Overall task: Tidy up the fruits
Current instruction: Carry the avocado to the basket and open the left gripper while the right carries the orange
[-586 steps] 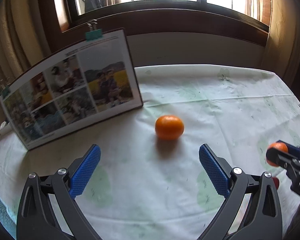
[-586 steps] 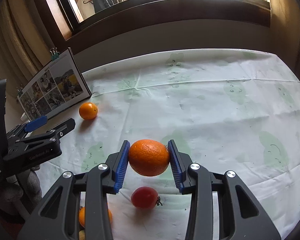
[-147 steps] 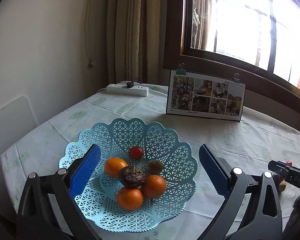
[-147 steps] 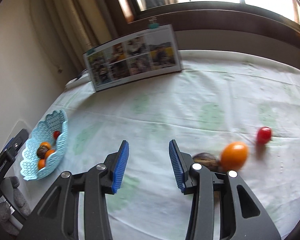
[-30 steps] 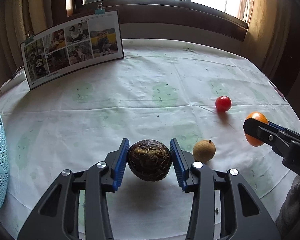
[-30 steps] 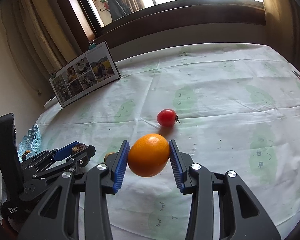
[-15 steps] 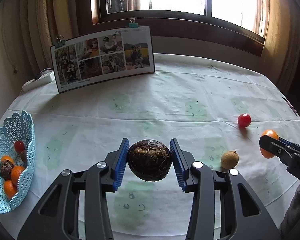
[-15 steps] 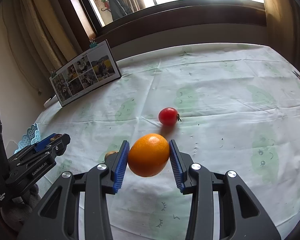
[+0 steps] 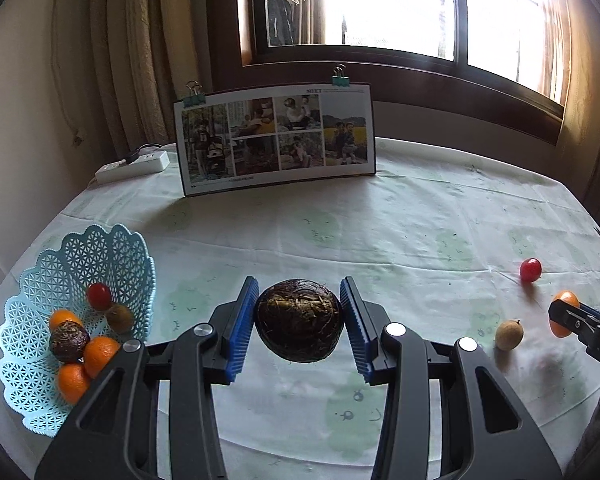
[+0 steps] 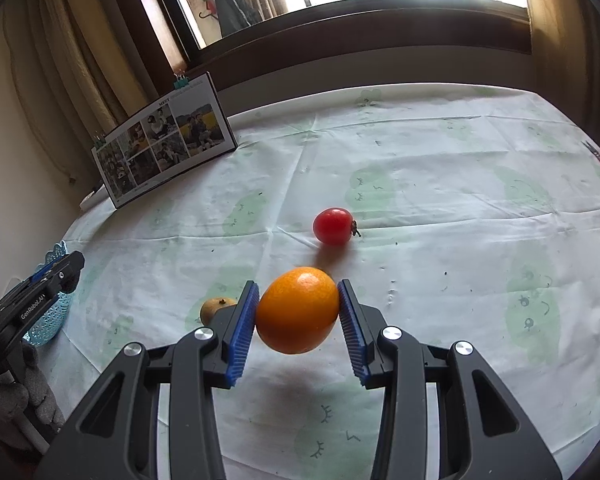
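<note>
Left claw (image 9: 299,320): clenched on dark brown rough-skinned fruit (image 9: 299,319), pinned between both blue ribbed pads (image 9: 240,326), clear of tabletop (image 9: 400,232), shadow visible on cloth below. Fruit centred in gap, filling it side to side, bulging slightly past pad tips.

Right claw (image 10: 298,312): clenched on orange (image 10: 298,310), gripped across its width by both pads, raised above tabletop with shadow directly beneath. In left wrist view, same claw (image 9: 568,318) visible at far right edge, orange (image 9: 565,312) at its tip.

Light blue lattice basket (image 9: 40,392): on tabletop, left of left claw and well apart from held fruit. Contents: three oranges, one dark brown fruit, one small brown fruit, one small red fruit.

Loose on tabletop: red cherry tomato (image 10: 333,220), ahead of right claw and near held orange; small tan round fruit (image 10: 216,307), just beside left pad of right claw, partly hidden behind it. Both also seen in left wrist view, right of left claw, between the two claws.

Background: photo board (image 9: 276,140) upright at far tabletop edge, held by binder clips; white power strip (image 9: 134,164) to its left.
</note>
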### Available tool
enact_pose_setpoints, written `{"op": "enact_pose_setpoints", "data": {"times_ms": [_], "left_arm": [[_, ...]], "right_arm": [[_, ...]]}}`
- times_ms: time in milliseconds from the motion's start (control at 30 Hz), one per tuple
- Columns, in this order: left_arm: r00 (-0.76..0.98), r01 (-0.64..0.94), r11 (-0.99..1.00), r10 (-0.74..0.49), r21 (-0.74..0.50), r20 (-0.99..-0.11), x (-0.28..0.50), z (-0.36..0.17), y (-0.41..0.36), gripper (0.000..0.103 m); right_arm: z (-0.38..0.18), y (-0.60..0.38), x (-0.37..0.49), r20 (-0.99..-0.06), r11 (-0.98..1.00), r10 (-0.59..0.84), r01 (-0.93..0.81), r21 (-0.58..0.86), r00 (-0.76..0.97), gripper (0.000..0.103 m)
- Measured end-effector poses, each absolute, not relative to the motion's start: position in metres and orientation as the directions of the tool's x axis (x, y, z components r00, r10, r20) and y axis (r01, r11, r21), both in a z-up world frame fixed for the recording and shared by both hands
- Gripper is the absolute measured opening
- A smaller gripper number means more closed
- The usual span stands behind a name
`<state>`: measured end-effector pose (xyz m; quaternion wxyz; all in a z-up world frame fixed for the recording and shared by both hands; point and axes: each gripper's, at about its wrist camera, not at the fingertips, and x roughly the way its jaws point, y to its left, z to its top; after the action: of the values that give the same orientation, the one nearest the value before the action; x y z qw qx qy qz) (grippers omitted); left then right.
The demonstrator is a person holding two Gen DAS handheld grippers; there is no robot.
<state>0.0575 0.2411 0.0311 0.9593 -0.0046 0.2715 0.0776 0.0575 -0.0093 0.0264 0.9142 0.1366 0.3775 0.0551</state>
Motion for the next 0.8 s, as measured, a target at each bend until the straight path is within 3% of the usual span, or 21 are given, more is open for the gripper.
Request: {"op": "enact_pose_setpoints", "data": {"times_ms": [800], "left_arm": [[0.842, -0.317, 0.947, 0.256, -0.05, -0.475, 0.035, 0.038, 0.333, 0.044]], "right_arm": [[0.047, 0.034, 0.056, -0.671, 0.966, 0.203, -0.034, 0.256, 0.713, 0.041]]}}
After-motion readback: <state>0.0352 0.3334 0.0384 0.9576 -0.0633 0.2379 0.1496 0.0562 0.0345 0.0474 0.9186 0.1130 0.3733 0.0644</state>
